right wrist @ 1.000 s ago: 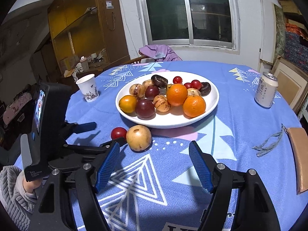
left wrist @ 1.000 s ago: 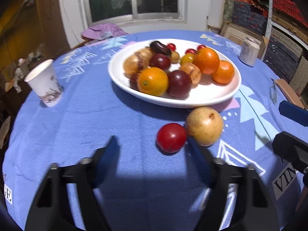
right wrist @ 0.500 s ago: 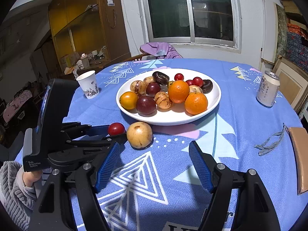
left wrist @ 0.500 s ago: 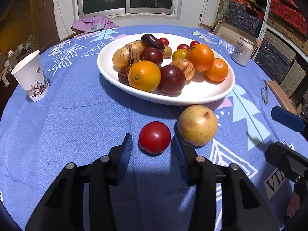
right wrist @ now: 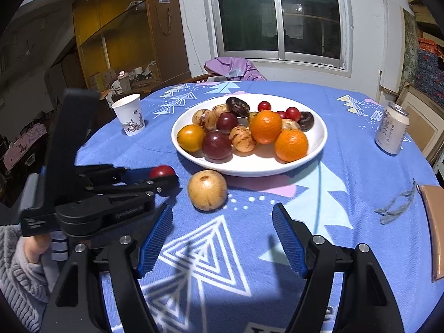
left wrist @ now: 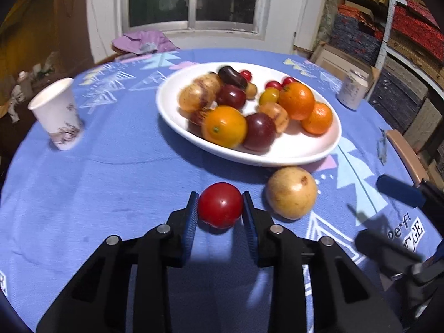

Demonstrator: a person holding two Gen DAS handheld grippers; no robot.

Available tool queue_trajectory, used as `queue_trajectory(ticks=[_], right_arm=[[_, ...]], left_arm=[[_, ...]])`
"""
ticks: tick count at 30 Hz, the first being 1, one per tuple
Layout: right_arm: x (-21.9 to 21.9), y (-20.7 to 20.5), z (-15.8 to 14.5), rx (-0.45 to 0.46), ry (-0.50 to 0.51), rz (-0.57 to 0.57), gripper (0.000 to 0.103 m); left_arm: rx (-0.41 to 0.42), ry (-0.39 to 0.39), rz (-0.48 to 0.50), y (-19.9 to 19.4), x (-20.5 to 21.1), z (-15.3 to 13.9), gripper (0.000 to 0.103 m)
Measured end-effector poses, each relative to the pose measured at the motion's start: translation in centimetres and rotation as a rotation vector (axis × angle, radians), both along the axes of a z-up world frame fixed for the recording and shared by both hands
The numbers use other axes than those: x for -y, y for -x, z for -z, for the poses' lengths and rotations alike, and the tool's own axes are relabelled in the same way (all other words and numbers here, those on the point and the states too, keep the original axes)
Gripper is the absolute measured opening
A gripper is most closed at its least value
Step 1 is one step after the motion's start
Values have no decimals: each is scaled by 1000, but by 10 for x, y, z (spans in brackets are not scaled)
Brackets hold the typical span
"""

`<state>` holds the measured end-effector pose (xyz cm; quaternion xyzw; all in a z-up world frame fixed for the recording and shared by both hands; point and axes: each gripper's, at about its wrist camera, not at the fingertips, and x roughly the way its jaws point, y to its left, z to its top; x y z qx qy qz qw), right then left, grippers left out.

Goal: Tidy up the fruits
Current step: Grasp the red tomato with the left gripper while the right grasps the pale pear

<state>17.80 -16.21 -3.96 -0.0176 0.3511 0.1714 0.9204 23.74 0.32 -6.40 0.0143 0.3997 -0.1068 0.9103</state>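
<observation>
A red tomato (left wrist: pixel 220 204) lies on the blue tablecloth in front of the white plate (left wrist: pixel 277 161), and my left gripper (left wrist: pixel 220 197) is shut on it, one blue pad pressing each side. The right wrist view shows the same grip from the side: left gripper (right wrist: pixel 169 179), tomato (right wrist: pixel 162 171). A yellow-brown round fruit (left wrist: pixel 292 193) rests just right of the tomato, apart from it. The plate (right wrist: pixel 249 170) holds several oranges, plums and small tomatoes. My right gripper (right wrist: pixel 222 208) stands open just short of the yellow-brown fruit (right wrist: pixel 207 190), nothing between its fingers.
A paper cup (right wrist: pixel 130 114) stands left of the plate and a drink can (right wrist: pixel 391 129) at the far right. A grey cord (right wrist: pixel 396 208) and a tan flat item (right wrist: pixel 434 227) lie at the table's right edge. A purple cloth (right wrist: pixel 233 68) hangs on a chair behind the table.
The left jaws, wide apart before, slid forward around the red tomato and closed until the pads clamp it. The right gripper has stayed where it was, still open.
</observation>
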Motion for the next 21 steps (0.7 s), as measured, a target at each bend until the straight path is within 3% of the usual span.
queue_trajectory(ticks=[12, 13, 16, 21], right_arm=[[-37, -38, 18, -50, 96, 15, 75], [-38, -40, 20, -60, 95, 10, 71], [-40, -46, 23, -89, 95, -1, 44], [-36, -42, 22, -86, 90, -8, 44]], left_arm=[[5, 44, -93, -4, -33, -10, 31], [6, 44, -93, -4, -33, -10, 31], [8, 38, -89, -2, -31, -9, 31], [4, 33, -83, 0, -29, -8, 31]])
